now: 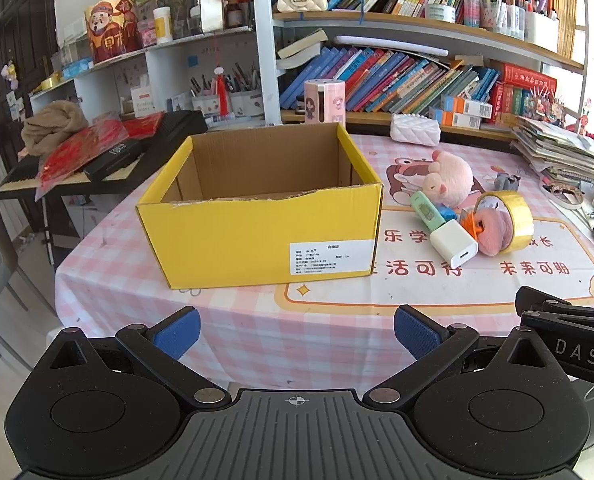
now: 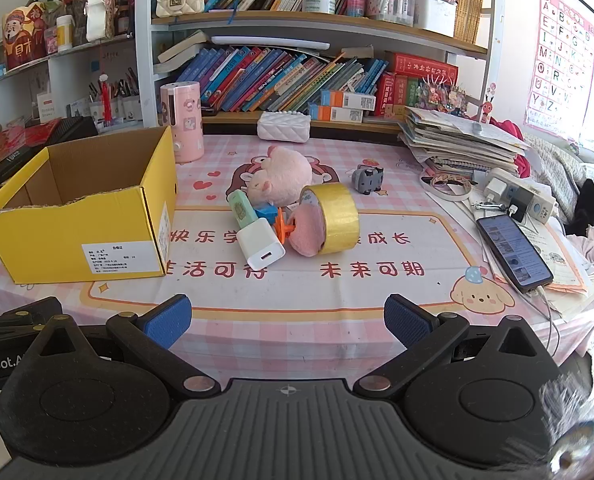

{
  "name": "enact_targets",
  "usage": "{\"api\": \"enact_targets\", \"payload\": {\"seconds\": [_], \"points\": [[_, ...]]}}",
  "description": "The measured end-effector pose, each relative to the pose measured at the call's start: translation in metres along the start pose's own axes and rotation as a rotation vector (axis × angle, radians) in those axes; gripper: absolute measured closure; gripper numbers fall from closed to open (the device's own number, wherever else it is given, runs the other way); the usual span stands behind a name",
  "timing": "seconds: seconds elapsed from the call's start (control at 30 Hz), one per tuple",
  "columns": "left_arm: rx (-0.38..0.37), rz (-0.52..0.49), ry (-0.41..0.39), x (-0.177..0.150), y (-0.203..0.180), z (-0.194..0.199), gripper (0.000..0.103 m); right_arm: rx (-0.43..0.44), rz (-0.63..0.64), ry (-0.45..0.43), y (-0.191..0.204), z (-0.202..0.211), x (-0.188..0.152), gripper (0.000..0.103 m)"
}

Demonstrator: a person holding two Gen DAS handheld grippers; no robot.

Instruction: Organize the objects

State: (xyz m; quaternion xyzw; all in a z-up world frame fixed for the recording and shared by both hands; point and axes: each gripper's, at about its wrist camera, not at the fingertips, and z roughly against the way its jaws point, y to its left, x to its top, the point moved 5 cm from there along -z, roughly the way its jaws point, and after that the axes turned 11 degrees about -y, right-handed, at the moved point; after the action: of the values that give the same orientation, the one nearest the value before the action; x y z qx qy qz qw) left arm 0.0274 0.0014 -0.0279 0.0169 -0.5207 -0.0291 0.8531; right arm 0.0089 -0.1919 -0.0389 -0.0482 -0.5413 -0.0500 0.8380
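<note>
We see a small heap of objects, a white charger (image 2: 261,249), gold tape roll (image 2: 333,218) and pink plush (image 2: 285,176), just right of an open yellow box (image 1: 257,236). Nearer us than the box, our left gripper (image 1: 296,334) and right gripper (image 2: 287,320) gape wide, holding nothing.

"DAS" on right gripper (image 1: 576,350); "Robot.A" on left gripper (image 2: 1,366) (cut off); alphabet poster (image 2: 561,52) A–Z.

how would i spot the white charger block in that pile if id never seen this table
Start at the yellow box on the pink checked tablecloth; the pile lies just right of it. The white charger block is the pile's nearest piece, in front of the gold tape roll: the only plain white cube, with a slot in its near face.
</note>
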Motion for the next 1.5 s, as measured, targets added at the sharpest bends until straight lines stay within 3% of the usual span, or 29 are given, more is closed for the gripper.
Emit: {"api": "enact_targets", "payload": {"seconds": [1.5], "points": [[-0.005,0.000,0.008,0.0040,-0.0025,-0.0024,0.000,-0.007,0.003,0.002,0.0007,-0.0037,-0.0011,0.000]]}}
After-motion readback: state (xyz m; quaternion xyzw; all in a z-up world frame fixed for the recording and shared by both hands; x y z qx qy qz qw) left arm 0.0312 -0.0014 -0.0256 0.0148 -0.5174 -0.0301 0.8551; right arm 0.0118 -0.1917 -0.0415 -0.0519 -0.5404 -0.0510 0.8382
